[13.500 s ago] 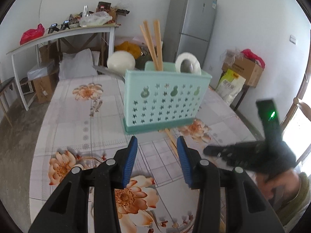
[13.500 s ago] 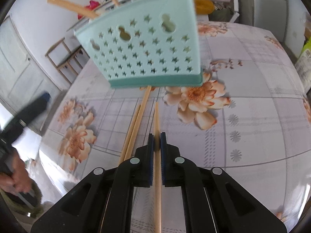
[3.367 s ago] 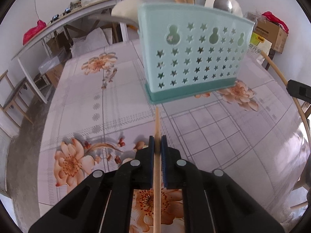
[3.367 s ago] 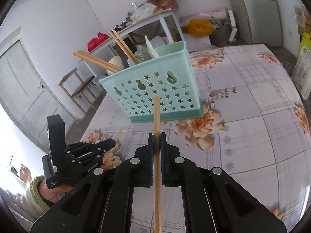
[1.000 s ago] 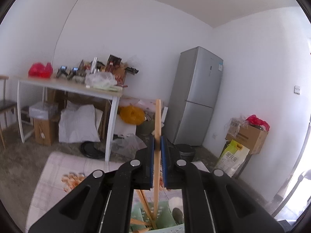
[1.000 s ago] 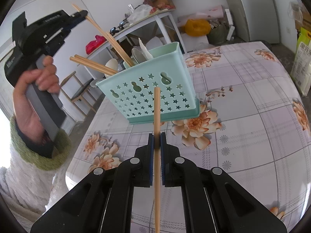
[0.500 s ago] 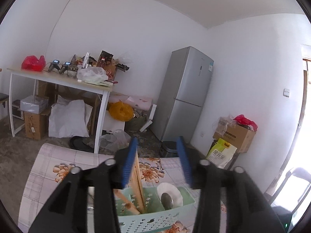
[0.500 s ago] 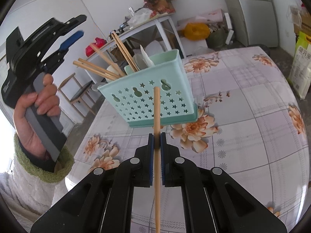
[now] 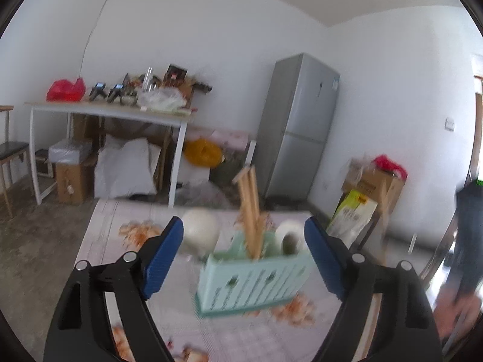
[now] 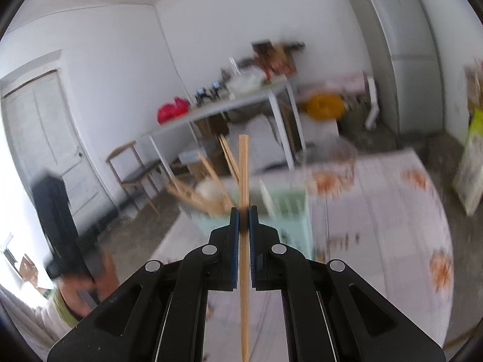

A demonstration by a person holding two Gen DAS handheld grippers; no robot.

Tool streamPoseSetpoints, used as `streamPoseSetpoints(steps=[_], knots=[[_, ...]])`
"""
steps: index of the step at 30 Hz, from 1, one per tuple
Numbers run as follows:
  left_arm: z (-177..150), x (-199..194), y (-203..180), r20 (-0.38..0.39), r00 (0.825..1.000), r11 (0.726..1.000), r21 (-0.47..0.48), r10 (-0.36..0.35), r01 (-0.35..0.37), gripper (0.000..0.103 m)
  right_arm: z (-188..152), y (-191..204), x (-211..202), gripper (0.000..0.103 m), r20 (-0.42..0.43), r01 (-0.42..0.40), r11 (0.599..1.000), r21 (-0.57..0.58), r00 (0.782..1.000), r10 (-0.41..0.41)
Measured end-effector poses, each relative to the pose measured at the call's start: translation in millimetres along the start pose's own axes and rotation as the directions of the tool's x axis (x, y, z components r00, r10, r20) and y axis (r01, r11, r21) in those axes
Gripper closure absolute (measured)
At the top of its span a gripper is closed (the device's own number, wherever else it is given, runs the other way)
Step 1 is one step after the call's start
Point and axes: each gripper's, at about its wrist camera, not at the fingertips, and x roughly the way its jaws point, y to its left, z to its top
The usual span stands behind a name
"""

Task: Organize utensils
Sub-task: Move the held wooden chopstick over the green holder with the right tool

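One chopstick [image 10: 243, 181] stays clamped in the right gripper [image 10: 243, 214], while the left gripper [image 9: 243, 241], jaws opening and empty, has dropped its own into the mint basket [image 9: 256, 280].

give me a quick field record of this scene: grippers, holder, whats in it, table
left gripper: jaws opening, nothing between them
right gripper: shut on a chopstick
holder: mint green, perforated, upright on the table
holder contents: chopsticks leaning, a spoon; other items too blurred to tell
table: floral cloth
background: fridge, cluttered side table
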Motion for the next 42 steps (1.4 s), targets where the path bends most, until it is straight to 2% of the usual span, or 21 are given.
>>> streamPoseSetpoints(steps=[4,8,15,21,25,28,33,42], knots=[[-22,3,8,-0.065,0.997,0.999,0.008,0.032,-0.032,0.022,39,16,-2,0.099,0.098,-0.025,0.996,-0.085,0.995,0.033],[-36,8,13,-0.104,0.993,0.998,0.014,0.057,-0.056,0.022,77,30,9,0.098,0.181,-0.056,0.986,-0.158,0.980,0.085],[-46,13,10,-0.127,0.990,0.997,0.046,0.062,-0.057,0.021,111,40,45,0.098,0.239,-0.097,0.968,-0.230,0.959,0.153],[-51,22,12,-0.148,0.987,0.996,0.076,0.063,-0.052,0.021,110,36,78,0.099,0.231,-0.118,0.960,-0.253,0.957,0.178],[-55,30,16,-0.167,0.984,0.995,0.082,0.061,-0.048,0.021,97,30,96,0.098,0.189,-0.110,0.958,-0.266,0.968,0.163],[-59,36,17,-0.182,0.982,0.995,0.093,0.059,-0.042,0.021,81,19,111,0.098,0.127,-0.099,0.957,-0.273,0.982,0.138],[-64,46,19,-0.203,0.978,0.994,0.104,0.044,-0.023,0.021,59,9,106,0.097,0.077,-0.076,0.957,-0.281,0.992,0.101],[-67,54,17,-0.219,0.975,0.996,0.091,0.042,-0.022,0.021,69,0,97,0.097,0.078,-0.095,0.970,-0.222,0.990,0.115]])
